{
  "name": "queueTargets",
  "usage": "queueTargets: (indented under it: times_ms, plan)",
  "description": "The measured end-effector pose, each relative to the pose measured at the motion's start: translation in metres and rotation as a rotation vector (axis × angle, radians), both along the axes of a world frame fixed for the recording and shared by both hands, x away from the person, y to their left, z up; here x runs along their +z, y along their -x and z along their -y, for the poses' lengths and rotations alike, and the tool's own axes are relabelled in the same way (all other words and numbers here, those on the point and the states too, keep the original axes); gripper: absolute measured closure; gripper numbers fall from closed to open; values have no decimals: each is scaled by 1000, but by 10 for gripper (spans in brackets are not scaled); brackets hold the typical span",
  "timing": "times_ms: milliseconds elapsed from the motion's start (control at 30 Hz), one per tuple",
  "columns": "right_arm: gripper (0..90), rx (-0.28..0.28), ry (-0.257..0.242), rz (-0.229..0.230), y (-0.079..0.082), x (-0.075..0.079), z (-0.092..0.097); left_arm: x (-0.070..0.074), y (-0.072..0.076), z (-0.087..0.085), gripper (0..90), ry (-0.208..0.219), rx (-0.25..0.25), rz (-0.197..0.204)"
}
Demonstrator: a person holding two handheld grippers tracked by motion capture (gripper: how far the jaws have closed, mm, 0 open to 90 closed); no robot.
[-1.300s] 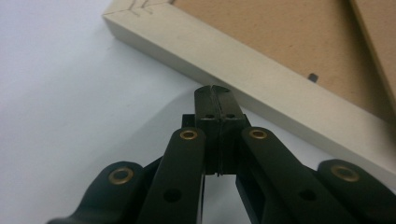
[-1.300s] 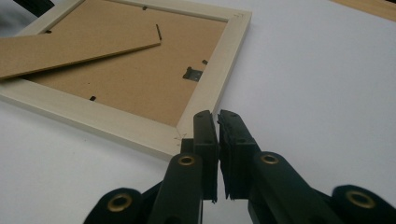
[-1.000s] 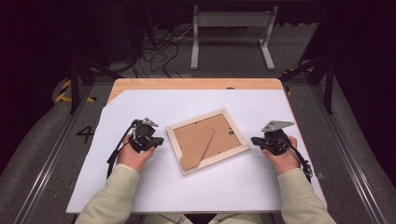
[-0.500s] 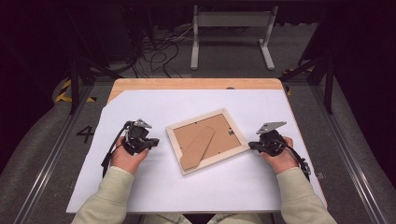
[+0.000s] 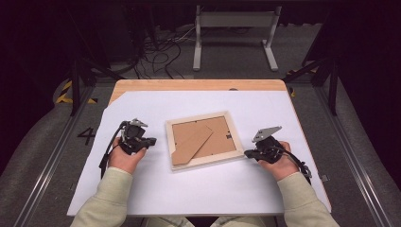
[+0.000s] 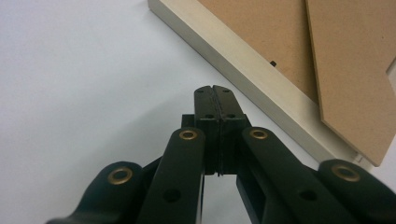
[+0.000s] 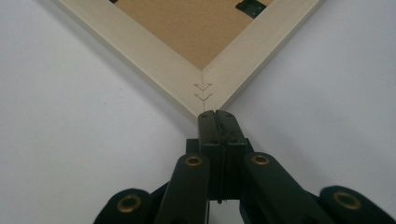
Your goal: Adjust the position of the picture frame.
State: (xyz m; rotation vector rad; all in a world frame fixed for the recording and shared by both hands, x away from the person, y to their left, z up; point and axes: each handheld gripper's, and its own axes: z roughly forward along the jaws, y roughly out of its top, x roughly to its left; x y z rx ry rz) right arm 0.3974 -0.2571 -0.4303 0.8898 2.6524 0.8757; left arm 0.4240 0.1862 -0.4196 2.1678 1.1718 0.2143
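High view: the picture frame (image 5: 202,139) lies back side up near the middle of the white sheet (image 5: 198,101) covering the table. My left gripper (image 5: 150,141) rests on the sheet just beside the frame's left edge; my right gripper (image 5: 247,153) sits at the frame's near right corner.

Left gripper view: my jaws are pressed together with nothing between them, tips near the frame's pale wooden edge (image 6: 243,74), not touching it.

Right gripper view: jaws closed and empty, tips at the frame's mitred corner (image 7: 201,91); contact cannot be confirmed.
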Motion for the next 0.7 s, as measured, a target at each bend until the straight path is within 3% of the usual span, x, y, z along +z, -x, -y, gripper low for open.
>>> queueTargets:
  times_ms: [367, 700]
  plan:
    - [900, 62, -11, 2, 4, -2, -20, -3, -3, -3, 880, -8, 46, 12]
    - [900, 96, -15, 21, 7, -3, -33, -3, -4, -6, 881, -5, 54, 11]
